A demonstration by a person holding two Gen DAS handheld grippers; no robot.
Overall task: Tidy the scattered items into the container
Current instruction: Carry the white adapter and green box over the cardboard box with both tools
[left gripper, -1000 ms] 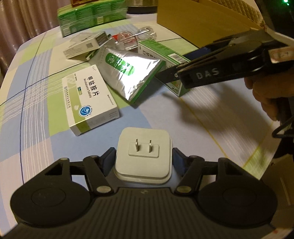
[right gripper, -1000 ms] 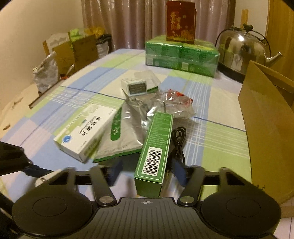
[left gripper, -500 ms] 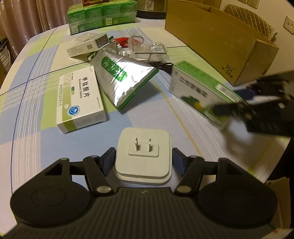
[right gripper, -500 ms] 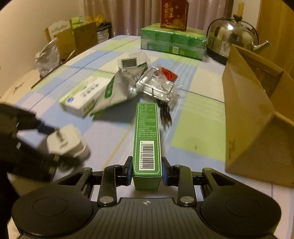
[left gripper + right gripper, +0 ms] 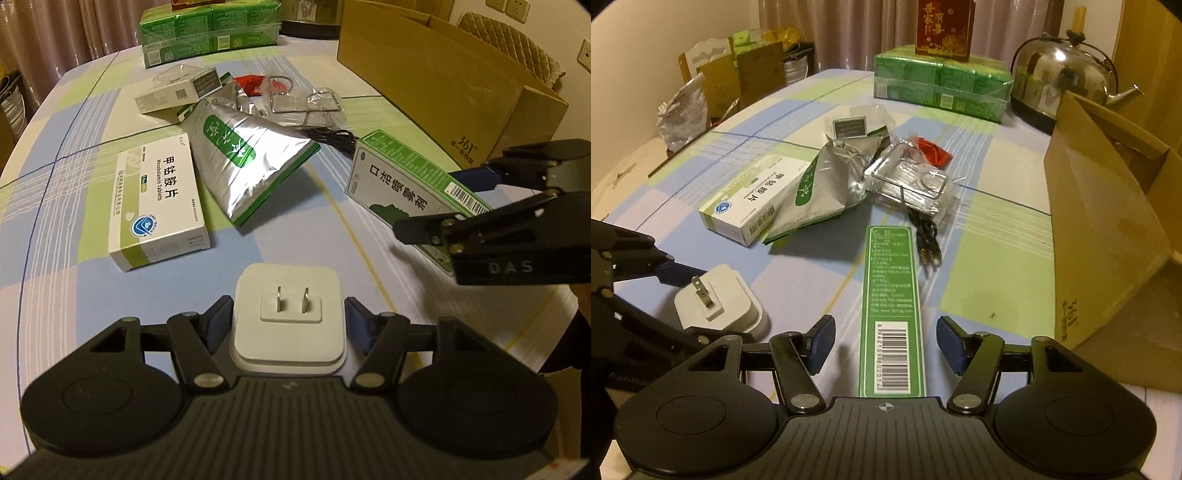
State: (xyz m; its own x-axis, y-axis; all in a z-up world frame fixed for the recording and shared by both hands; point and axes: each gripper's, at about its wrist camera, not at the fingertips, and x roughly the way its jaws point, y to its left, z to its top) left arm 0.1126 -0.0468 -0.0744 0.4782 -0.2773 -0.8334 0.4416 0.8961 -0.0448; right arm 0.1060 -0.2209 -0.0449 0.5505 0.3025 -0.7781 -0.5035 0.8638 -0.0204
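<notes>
On a checked tablecloth (image 5: 997, 258) before curtains (image 5: 849, 29), the left gripper (image 5: 290, 321) clamps a white plug (image 5: 290, 314); the right gripper's (image 5: 885, 343) jaws are opening around a green box (image 5: 890, 295), pads clear, beside the open carton (image 5: 1108, 221).

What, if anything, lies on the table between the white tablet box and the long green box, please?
The silver foil pouch lies between the white tablet box and the long green box, clearest in the right wrist view.

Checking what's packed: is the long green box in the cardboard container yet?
No. The long green box lies outside the cardboard container, between the opening right claw pads.
</notes>
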